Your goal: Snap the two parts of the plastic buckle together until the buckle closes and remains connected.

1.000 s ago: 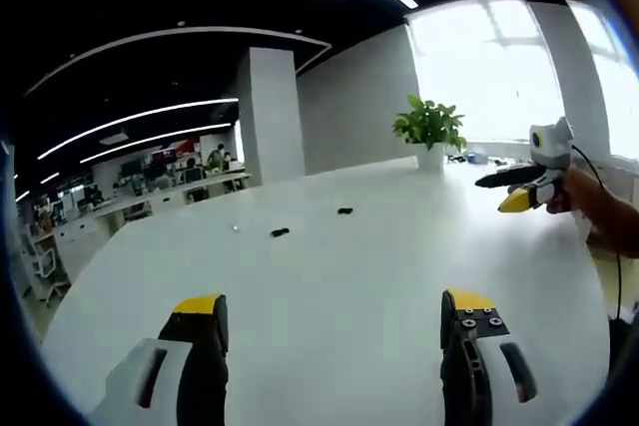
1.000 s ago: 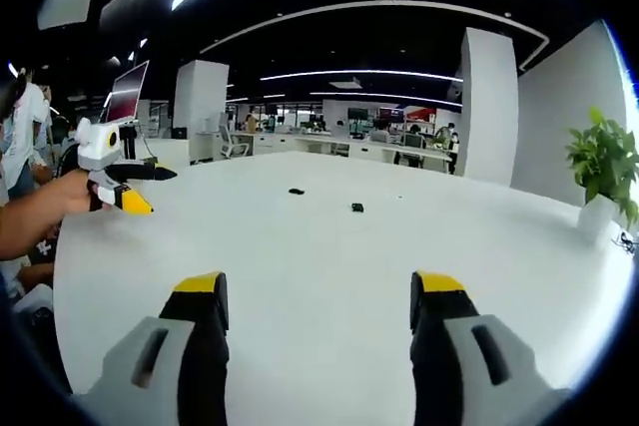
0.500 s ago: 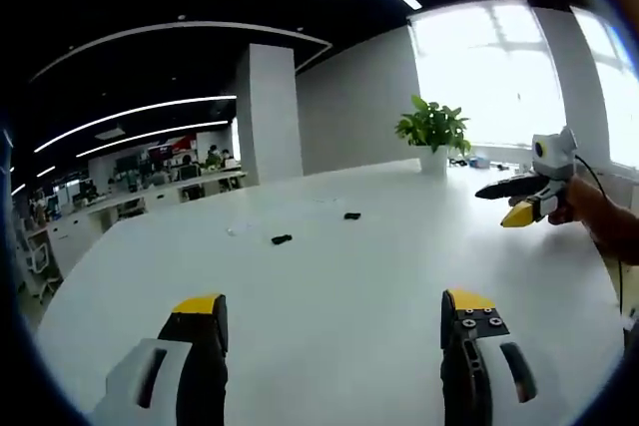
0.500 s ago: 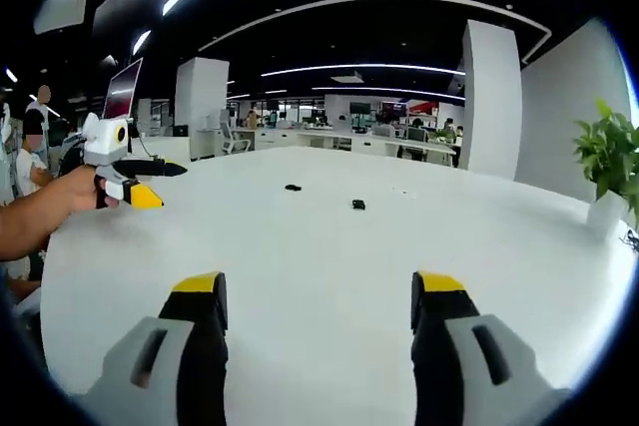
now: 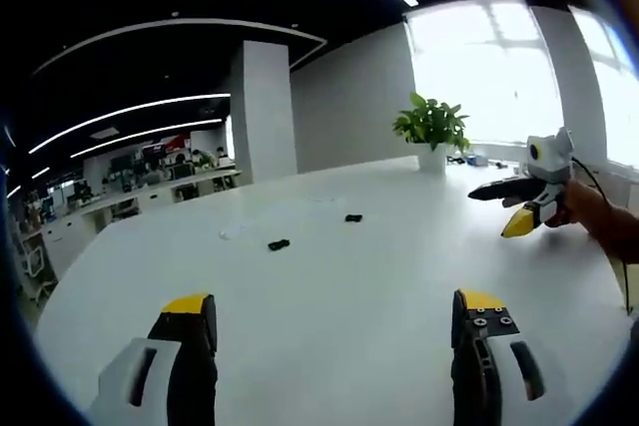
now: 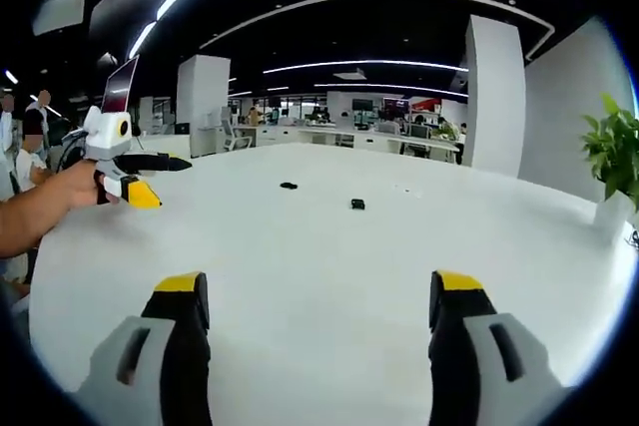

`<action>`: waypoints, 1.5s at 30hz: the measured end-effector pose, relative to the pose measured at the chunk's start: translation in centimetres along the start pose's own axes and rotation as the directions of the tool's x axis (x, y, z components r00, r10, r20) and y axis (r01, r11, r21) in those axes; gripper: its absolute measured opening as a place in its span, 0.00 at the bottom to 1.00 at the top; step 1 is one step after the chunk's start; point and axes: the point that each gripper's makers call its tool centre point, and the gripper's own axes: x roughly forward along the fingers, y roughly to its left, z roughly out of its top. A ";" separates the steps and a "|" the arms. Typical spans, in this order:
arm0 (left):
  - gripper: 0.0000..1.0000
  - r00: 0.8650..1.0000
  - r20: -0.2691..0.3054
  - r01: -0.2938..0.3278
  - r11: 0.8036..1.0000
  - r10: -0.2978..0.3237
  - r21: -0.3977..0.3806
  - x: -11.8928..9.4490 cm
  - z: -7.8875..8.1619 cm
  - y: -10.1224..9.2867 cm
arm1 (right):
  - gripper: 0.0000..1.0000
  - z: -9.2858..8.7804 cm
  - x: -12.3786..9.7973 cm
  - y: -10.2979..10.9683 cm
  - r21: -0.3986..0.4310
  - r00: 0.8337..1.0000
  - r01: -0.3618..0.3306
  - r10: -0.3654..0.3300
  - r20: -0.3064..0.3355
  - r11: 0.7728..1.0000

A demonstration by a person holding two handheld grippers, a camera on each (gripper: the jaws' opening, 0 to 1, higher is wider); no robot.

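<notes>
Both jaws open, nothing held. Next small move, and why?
Probably bring each hand-held gripper forward over the white table toward its nearer piece. The two buckle halves lie apart, far ahead of both. The left hand-held gripper and right hand-held gripper are open and empty, so closing the distance comes before any grasp.

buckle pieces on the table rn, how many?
2, both lying apart on the white table: one buckle piece toward the office side, the other buckle piece toward the plant.
</notes>
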 end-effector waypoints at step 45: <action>0.97 0.999 -0.041 0.028 0.999 -0.027 0.023 4.9 3.0 3.2 | 0.88 2.9 5.5 -4.0 0.016 1.000 0.009 -0.009 -0.026 1.000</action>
